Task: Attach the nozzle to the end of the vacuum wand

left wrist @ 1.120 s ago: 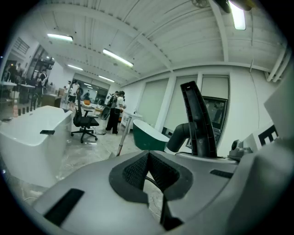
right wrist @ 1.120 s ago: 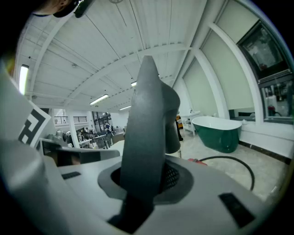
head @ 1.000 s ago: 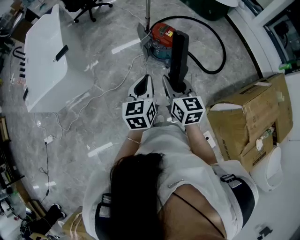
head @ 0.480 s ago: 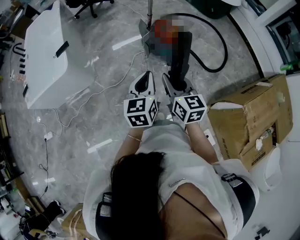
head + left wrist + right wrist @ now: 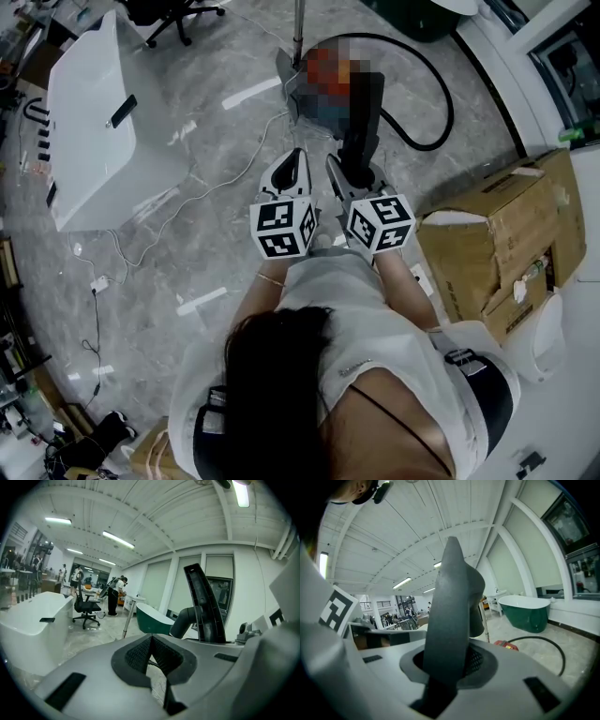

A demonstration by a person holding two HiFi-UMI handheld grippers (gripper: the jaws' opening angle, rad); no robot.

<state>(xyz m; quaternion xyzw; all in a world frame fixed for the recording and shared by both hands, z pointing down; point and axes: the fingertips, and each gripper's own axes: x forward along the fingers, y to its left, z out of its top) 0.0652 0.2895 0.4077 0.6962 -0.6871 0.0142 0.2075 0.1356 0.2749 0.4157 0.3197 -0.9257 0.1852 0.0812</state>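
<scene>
Right gripper (image 5: 355,174) clamps the black nozzle (image 5: 361,111), its base hidden; left gripper (image 5: 292,159) is closed, empty.

No legible text, brand, number or sign showing in any view. Cubes on left gripper (image 5: 292,164) and right gripper (image 5: 354,169) displaying black-and-white square codes only (machine patterns, no characters). Cardboard box (image 5: 506,244) showing no readable print. Vacuum canister (image 5: 314,105) label appearing blurred, unreadable.
</scene>
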